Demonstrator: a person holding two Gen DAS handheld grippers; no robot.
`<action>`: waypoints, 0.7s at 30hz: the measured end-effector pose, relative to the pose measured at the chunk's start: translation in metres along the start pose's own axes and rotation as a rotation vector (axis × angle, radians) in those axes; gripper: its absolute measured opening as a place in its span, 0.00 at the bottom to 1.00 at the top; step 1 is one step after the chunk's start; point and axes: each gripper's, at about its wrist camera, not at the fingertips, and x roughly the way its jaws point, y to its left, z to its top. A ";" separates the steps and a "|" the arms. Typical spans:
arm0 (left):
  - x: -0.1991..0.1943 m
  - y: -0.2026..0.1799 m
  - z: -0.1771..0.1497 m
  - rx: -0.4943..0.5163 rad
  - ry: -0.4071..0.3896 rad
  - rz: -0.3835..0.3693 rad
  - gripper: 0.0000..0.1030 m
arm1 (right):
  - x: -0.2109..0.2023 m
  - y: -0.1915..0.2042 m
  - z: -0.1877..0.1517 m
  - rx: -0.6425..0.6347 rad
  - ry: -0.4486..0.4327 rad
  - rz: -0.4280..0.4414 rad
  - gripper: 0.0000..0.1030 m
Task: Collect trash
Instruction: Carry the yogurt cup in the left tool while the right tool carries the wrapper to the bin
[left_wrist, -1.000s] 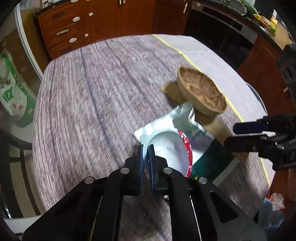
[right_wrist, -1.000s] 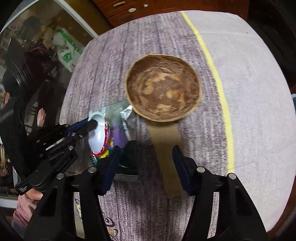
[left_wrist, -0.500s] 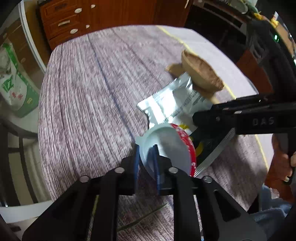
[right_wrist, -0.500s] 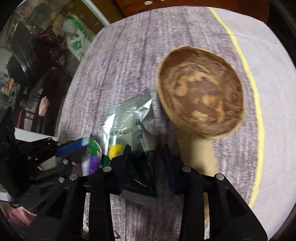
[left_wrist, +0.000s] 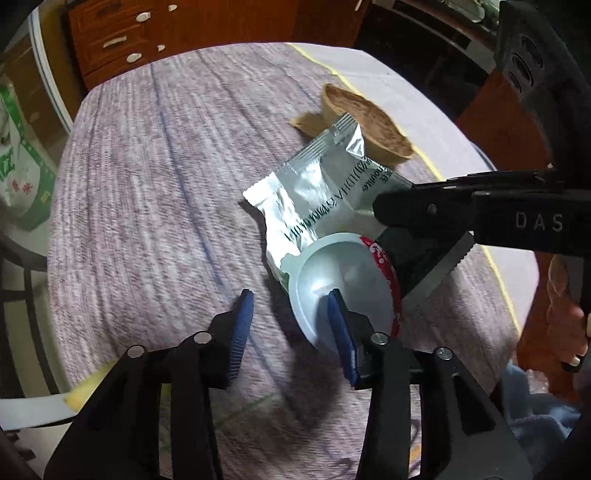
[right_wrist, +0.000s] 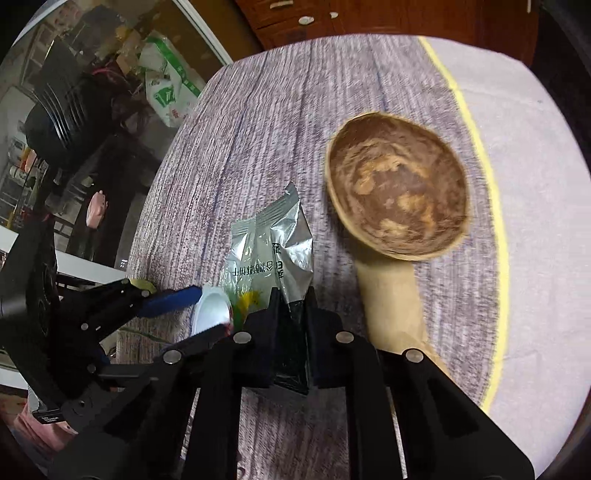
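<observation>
A crumpled silver snack wrapper (right_wrist: 273, 236) lies on the grey wood-grain table (right_wrist: 258, 110), and my right gripper (right_wrist: 291, 308) is shut on its dark near end. In the left wrist view that gripper (left_wrist: 384, 216) reaches in from the right over the wrapper (left_wrist: 314, 184). A white plastic cup with a red rim (left_wrist: 343, 280) lies tipped against the wrapper. My left gripper (left_wrist: 291, 323) has its jaws opening. Its right finger (left_wrist: 341, 332) is inside the cup, the cup's near wall is between the fingers, and the pads do not press on it.
A wooden ladle-shaped bowl (right_wrist: 399, 195) sits past the wrapper, its handle running toward me beside the right gripper. A yellow stripe (right_wrist: 480, 147) crosses the cloth. Brown drawers (left_wrist: 122, 40) and a green-and-white bag (left_wrist: 18, 177) stand beyond the table's rounded edge. A hand (left_wrist: 569, 325) holds the right gripper.
My left jaws were shut on the cup's rim and have now spread apart. My right jaws came together onto the wrapper's end. Both views have shifted a little across the table.
</observation>
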 end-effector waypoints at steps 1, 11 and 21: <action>0.000 -0.006 -0.001 0.005 0.003 -0.014 0.20 | -0.002 -0.003 -0.002 0.009 -0.002 -0.001 0.12; -0.022 -0.035 -0.003 0.007 -0.060 0.043 0.04 | -0.033 -0.031 -0.025 0.074 -0.060 -0.026 0.11; -0.053 -0.055 0.024 0.017 -0.114 0.127 0.04 | -0.100 -0.080 -0.041 0.170 -0.206 -0.014 0.11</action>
